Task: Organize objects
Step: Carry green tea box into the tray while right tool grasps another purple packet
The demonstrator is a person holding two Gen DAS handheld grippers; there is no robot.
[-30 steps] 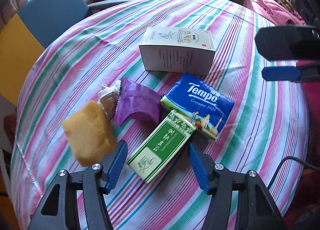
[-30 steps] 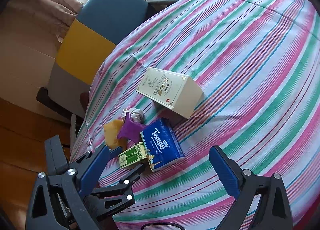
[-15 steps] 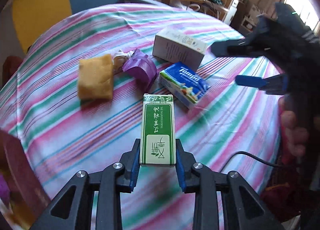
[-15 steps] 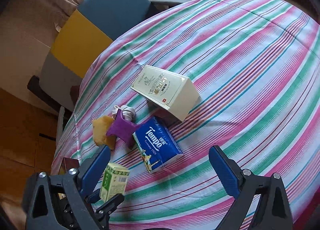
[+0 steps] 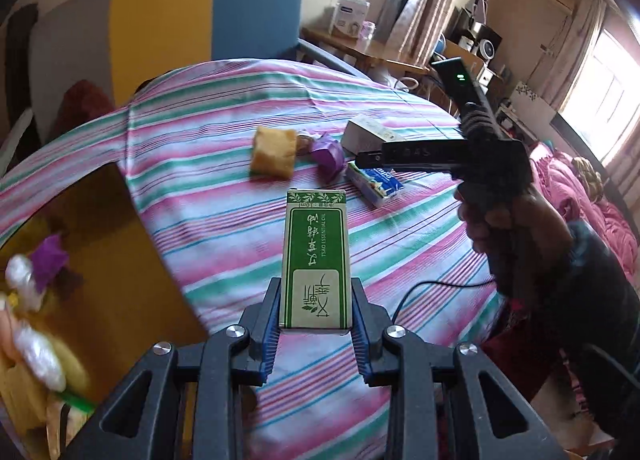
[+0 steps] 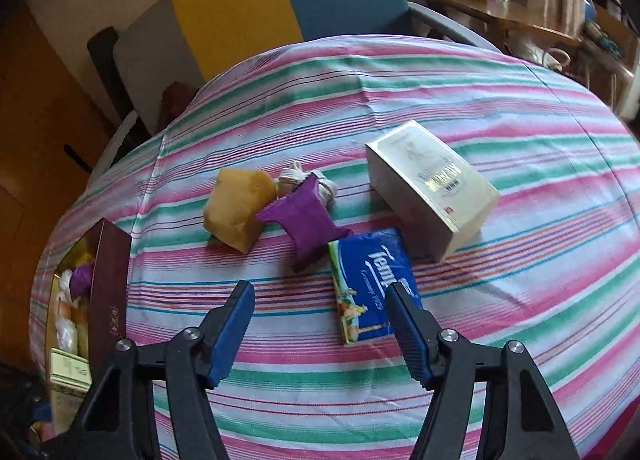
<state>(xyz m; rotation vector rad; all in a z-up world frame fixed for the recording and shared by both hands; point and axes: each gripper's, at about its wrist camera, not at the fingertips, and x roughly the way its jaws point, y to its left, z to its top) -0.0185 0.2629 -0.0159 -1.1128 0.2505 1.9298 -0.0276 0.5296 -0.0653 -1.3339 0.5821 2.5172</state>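
- The left gripper is clamped on the near end of the green essential-oil carton; the pads press on its two long side faces, and the carton's long axis runs straight out along the fingers, away from the hand.
- The carton hangs clear above the striped tablecloth. The open brown box, with wrapped items already in it, lies to the left of the held carton and below it; that sideways offset is likely what the coming move turns on, a swing left and then down.
- The left gripper points steeply down toward the table, handle toward the person.
- The right gripper is partly open with nothing between its pads; its jaws have just been closing. The blue tissue pack lies just ahead, beside the right-hand finger, long axis roughly along the fingers.
- Beyond the pack lie the purple sachet, the yellow sponge and the white carton.
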